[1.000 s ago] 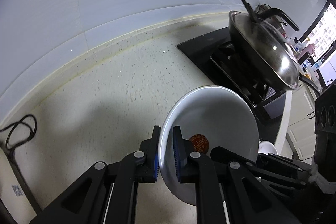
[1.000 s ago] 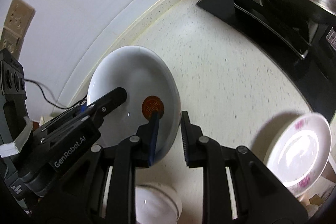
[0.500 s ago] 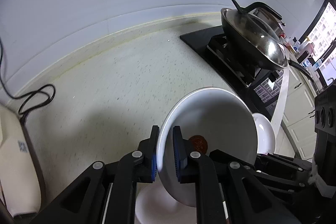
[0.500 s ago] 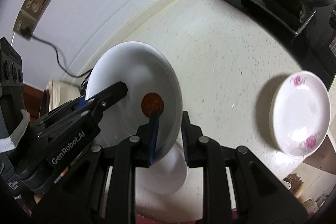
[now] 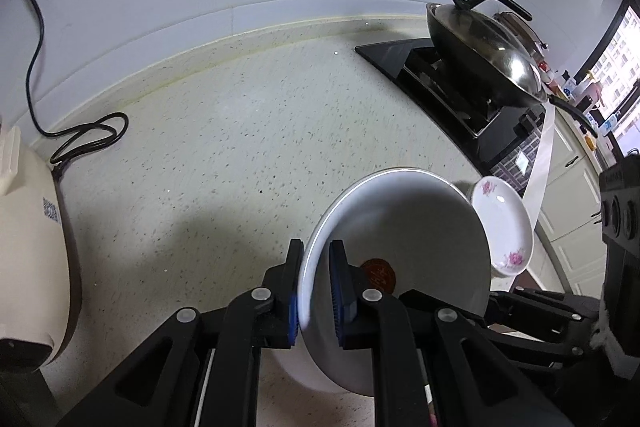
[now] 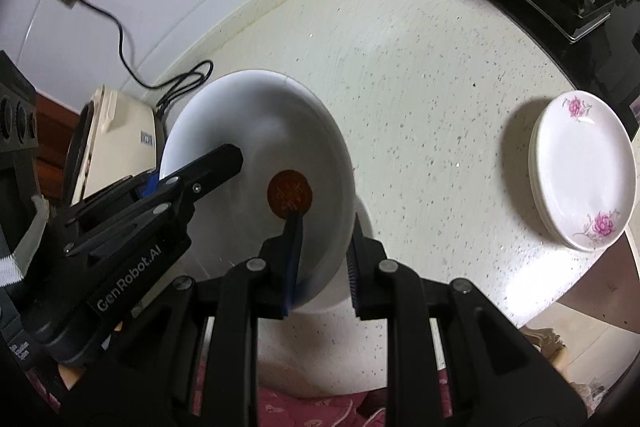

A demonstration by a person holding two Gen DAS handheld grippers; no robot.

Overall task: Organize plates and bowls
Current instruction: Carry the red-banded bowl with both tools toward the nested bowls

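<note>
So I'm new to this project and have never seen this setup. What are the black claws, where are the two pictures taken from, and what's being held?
There is no robot here: a person holds a black two-finger gripper in each hand, and each gripper carries a wide-angle camera looking along its fingers. One picture comes from the left gripper, the other from the right gripper. Both are clamped on opposite rims of the same large white plate with a red-brown round mark, held above the speckled pale countertop. On the counter sits a stack of white plates with pink flowers. Also visible are a lidded wok on a black stove, a cream appliance and a black power cord.
</note>
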